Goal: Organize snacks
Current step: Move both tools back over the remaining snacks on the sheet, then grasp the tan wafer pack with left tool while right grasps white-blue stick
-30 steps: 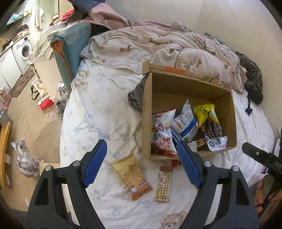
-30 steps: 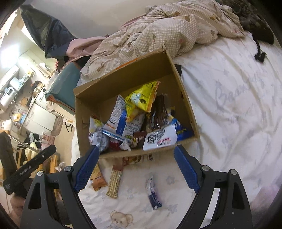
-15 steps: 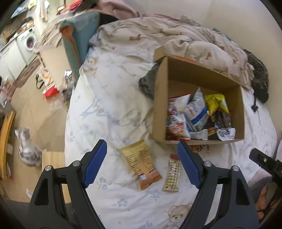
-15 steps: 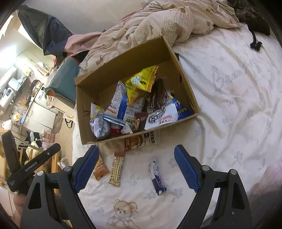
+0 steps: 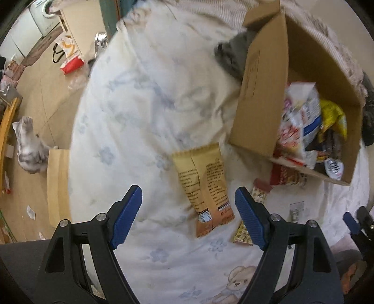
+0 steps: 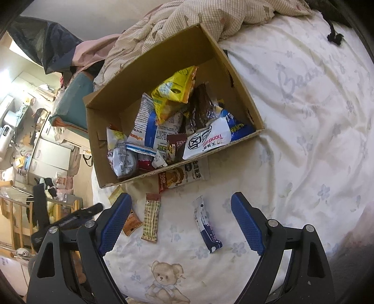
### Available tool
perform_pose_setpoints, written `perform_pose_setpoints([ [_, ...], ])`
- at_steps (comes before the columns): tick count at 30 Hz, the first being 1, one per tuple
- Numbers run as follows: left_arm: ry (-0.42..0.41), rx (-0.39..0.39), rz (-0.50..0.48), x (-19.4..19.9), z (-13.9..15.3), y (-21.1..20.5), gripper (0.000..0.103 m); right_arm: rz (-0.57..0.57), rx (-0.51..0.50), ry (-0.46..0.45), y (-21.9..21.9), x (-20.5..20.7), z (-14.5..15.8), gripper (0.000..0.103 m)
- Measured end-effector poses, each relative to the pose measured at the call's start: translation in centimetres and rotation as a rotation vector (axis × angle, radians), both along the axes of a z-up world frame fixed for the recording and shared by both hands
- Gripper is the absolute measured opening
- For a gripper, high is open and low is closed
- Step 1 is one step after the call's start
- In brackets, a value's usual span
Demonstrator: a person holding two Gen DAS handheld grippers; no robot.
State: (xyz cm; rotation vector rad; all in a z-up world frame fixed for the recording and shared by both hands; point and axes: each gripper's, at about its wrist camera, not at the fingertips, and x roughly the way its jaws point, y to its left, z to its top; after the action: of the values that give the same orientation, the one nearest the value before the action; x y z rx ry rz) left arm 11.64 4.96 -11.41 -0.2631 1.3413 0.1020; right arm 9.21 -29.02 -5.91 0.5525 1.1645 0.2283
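Observation:
A cardboard box (image 5: 264, 98) (image 6: 161, 70) full of snack packets sits on the bed. Loose snacks lie on the sheet in front of it: a tan packet (image 5: 203, 187) (image 6: 132, 222), a slim checked bar (image 5: 245, 231) (image 6: 152, 217), a white and blue bar (image 6: 206, 226), and a red cookie packet (image 6: 182, 176) (image 5: 287, 175) half under the box. My left gripper (image 5: 188, 215) is open and empty, just above the tan packet's near end. My right gripper (image 6: 181, 222) is open and empty, over the two bars.
A white bear-print sheet (image 6: 303, 117) covers the bed, with a checked duvet (image 6: 198, 21) bunched behind the box. The bed's left edge drops to a wood floor where a grey cat (image 5: 29, 145) sits among bags and clutter.
My left gripper has come down and forward toward the tan packet, which now looks much larger. My right gripper has drawn back a little, bringing the loose bars between its fingers.

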Motion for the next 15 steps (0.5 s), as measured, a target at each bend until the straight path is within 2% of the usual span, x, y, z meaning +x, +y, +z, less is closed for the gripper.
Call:
perform_pose_setpoints([
  [4, 0.038, 0.021, -0.022, 0.4, -1.7, -1.9, 0.079, 0.007, -0.013, 0.019, 0.3, 0.4, -0.5, 0.089],
  [11, 0.086, 0.049, 0.000, 0.7, -4.0, -3.2, 0.077, 0.004, -0.011, 0.015, 0.1, 0.4, -0.5, 0.089],
  [15, 0.117, 0.060, 0.006, 0.8, -5.3, -3.4, 0.054, 0.012, -0.020, 0.019, 0.3, 0.5, -0.6, 0.089],
])
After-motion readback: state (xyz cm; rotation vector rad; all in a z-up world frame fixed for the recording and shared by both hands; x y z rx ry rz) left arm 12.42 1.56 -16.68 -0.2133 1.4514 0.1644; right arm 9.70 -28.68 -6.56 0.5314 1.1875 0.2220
